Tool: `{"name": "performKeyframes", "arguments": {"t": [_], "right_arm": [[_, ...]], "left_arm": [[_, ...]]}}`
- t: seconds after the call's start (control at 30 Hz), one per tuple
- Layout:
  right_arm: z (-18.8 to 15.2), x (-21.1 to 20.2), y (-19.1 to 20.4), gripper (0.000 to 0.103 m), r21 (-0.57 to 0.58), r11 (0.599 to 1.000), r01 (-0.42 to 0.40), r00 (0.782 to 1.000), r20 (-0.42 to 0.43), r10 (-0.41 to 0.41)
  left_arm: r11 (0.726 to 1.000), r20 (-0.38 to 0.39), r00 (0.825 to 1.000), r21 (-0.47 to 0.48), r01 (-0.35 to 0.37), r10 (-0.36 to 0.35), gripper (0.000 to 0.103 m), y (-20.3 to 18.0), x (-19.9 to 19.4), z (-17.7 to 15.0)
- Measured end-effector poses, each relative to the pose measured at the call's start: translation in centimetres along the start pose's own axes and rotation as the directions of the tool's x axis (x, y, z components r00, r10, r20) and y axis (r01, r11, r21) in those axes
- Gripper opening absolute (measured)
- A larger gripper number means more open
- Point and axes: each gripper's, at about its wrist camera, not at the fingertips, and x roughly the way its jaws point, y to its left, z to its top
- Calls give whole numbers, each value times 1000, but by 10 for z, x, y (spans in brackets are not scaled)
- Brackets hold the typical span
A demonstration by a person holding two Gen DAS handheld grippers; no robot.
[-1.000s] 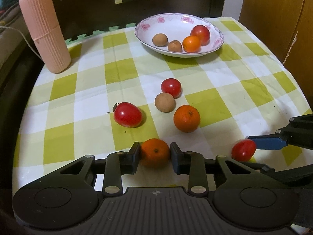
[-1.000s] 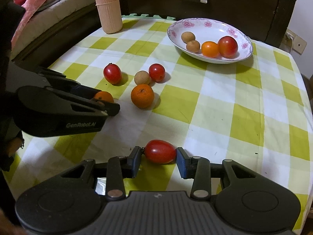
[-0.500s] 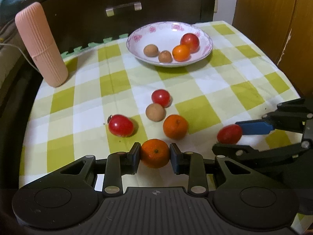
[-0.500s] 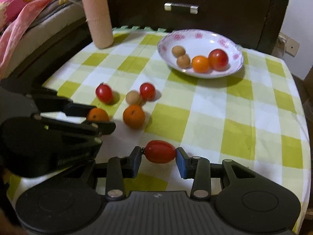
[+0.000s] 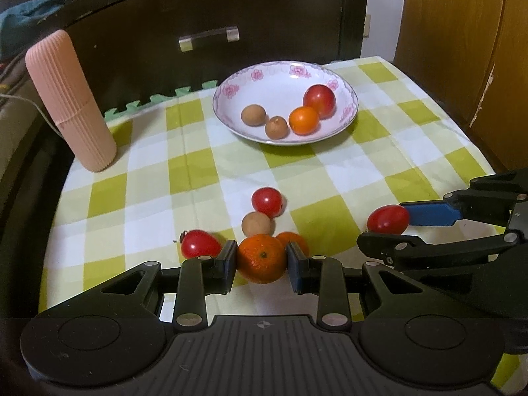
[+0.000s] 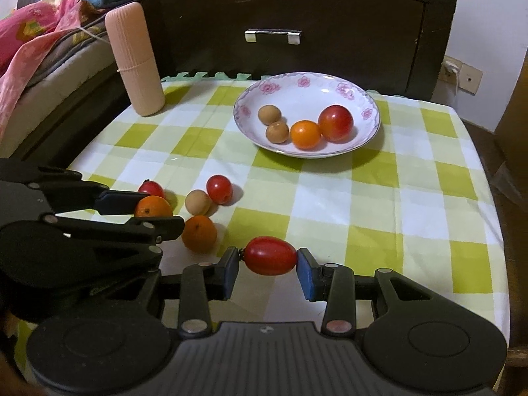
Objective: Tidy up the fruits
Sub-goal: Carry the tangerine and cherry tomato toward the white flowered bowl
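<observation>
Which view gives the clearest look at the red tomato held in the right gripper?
The right wrist view: the red tomato sits close and centred between the pads of the right gripper, both contact ends visible. The left wrist view shows the same tomato smaller, at the right edge, partly covered by one finger.

Lighting: moderate indoor light, warm in tint, cast from above and somewhat from the left. A soft shadow is thrown to the right of the floral bowl [image 6: 371, 122] onto the checked tablecloth [image 6: 379, 198]; small shadows are laid to the right of the loose tomatoes. Small specular highlights are seen on the tomato in the bowl [image 6: 335, 122] and on the bowl's glaze. The dark wooden cabinet [image 6: 330, 10] is rendered dim, with little detail. Distortion: strong fisheye curvature is shown, the table [image 5: 462, 138] edges being bowed and the corners vignetted to black. Focus: the centre is rendered fairly sharp; slight softness is noted toward the edges.
</observation>
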Motion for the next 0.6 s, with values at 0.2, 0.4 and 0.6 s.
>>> {"name": "performKeyframes", "arguments": {"t": [0.2,0.4,0.6], "right_arm": [[3,-2,-3,37,13,1000,7,1000,14,-8],[9,-2,-6,37,23,1000,16,999,28,-17],[15,-2,-10,37,33,999,23,999,40,-25]], "left_arm": [[1000,14,1000,2,-7,7,39,-1,-1,5],[1000,30,999,4,-12,12,39,-1,-2,12],[1000,47,999,9,-21,21,38,-2,-2,20]]}}
